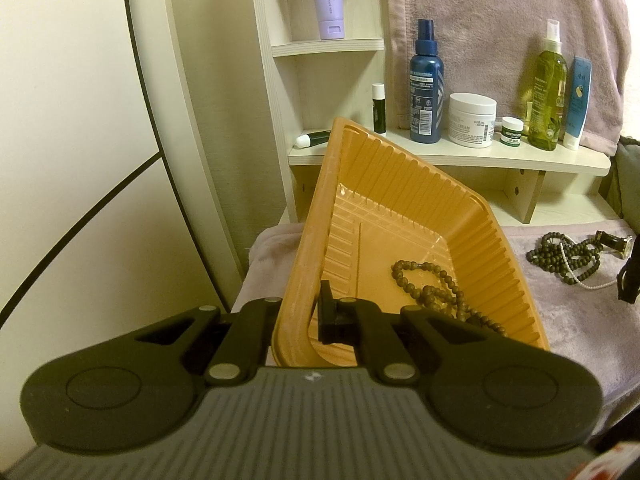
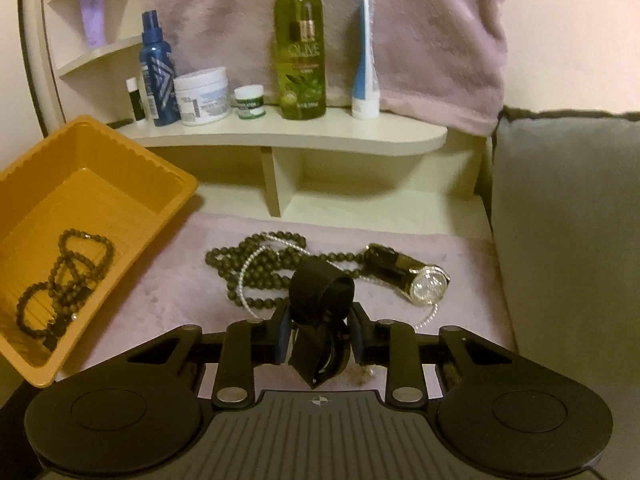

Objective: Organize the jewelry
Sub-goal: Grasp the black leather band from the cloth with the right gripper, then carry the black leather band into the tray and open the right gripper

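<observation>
My left gripper (image 1: 298,316) is shut on the near-left wall of the orange plastic tray (image 1: 400,184), which is tilted up; it also shows in the right wrist view (image 2: 168,184). A brown bead bracelet (image 1: 428,288) lies inside the tray (image 2: 68,276). My right gripper (image 2: 320,334) is shut on a black-strap watch (image 2: 320,300) and holds it just above the pink towel (image 2: 160,292). On the towel lie a dark bead necklace (image 2: 260,268), a white pearl strand (image 2: 248,268) and a crystal-faced watch (image 2: 428,284).
A cream shelf (image 2: 304,136) behind holds a blue spray bottle (image 2: 158,76), a white cream jar (image 2: 204,96), a small green jar (image 2: 249,102), an olive bottle (image 2: 300,52) and a blue tube (image 2: 366,64). A grey cushion (image 2: 568,248) stands at the right.
</observation>
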Demonstrator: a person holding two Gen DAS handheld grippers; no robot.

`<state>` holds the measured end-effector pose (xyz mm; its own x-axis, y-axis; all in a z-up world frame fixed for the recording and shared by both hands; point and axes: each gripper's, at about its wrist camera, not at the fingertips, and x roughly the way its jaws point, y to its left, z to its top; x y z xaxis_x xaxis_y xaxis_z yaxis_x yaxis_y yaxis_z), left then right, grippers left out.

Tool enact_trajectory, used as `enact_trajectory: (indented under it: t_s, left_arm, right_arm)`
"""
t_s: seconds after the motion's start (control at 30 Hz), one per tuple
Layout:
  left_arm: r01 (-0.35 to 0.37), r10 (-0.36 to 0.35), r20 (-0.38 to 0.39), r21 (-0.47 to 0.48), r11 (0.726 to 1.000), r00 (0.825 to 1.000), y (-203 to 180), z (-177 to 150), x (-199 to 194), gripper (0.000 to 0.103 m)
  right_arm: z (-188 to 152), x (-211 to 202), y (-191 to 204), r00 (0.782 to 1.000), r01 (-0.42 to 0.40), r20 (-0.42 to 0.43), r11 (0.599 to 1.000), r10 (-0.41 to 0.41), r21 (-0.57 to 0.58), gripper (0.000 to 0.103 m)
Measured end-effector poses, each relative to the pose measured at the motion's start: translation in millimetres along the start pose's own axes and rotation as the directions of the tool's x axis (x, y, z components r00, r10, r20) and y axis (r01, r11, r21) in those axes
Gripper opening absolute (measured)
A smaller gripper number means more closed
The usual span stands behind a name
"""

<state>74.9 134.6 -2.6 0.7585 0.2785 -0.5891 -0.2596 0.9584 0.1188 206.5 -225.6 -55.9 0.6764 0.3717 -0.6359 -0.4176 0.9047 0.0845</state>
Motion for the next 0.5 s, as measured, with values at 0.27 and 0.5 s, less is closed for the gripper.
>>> enact_trajectory:
  t_s: [0.27, 0.5]
  left_arm:
    - [0.001, -0.001, 0.0, -0.002, 1.0, 1.0, 0, 1, 0, 0.005]
    - [0.003, -0.003, 0.0, -0.006, 1.0, 1.0, 0, 2, -1, 0.005]
  right_arm:
    - [21, -12, 32, 0.996, -0.068, 0.045, 0.995, 0.071, -0.069, 0.03]
    - [45, -10, 85, 0.962, -0.259, 0.05, 0.958, 0.267, -0.123, 0.03]
